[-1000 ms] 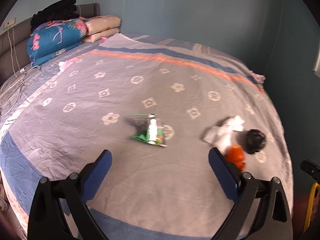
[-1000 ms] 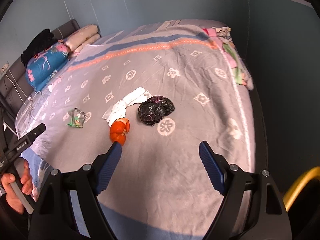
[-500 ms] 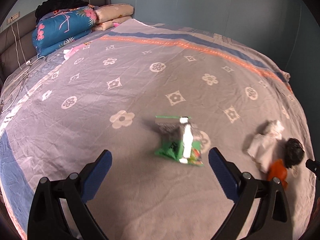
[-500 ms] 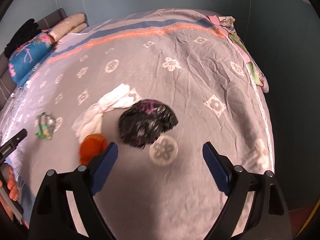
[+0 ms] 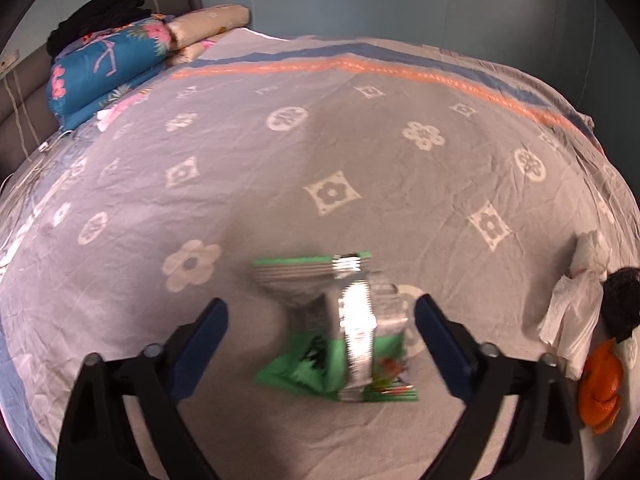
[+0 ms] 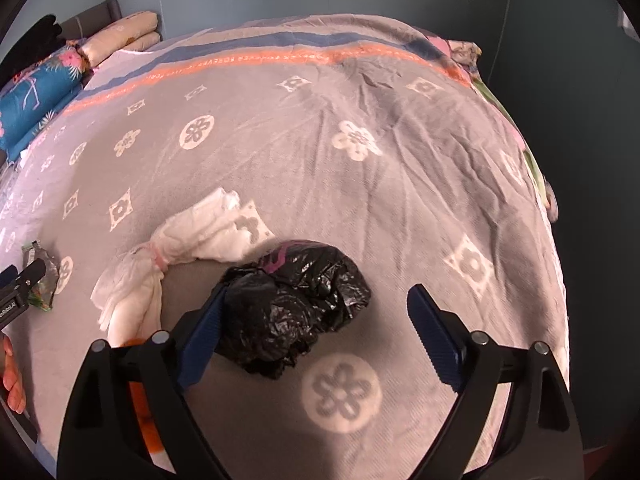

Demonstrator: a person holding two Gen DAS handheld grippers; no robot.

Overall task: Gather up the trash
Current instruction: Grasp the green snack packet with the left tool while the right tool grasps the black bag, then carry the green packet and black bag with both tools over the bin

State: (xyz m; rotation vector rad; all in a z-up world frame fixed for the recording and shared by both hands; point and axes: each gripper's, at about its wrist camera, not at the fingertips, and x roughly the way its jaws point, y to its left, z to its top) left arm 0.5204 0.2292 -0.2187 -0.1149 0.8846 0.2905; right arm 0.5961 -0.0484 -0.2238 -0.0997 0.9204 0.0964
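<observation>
Trash lies on the grey flowered bedspread (image 5: 360, 152). Left gripper (image 5: 320, 320) is spread wide around a green and silver snack wrapper (image 5: 344, 332), blurred, apparently untouched. Rightward sit crumpled white tissue (image 6: 180, 248) and orange peel (image 5: 600, 392). Right gripper (image 6: 312, 316) gapes over a black plastic bag (image 6: 296, 304), its left finger against it.

Bed: grey flower-print bedspread (image 5: 360, 152), orange and blue stripes far.
Centre: green snack wrapper (image 5: 340, 340).
Right: white tissue (image 6: 184, 252), black plastic bag (image 6: 292, 308), orange peel (image 5: 600, 392).
Far left: folded blue quilt (image 5: 104, 68), pillows (image 5: 208, 28).
</observation>
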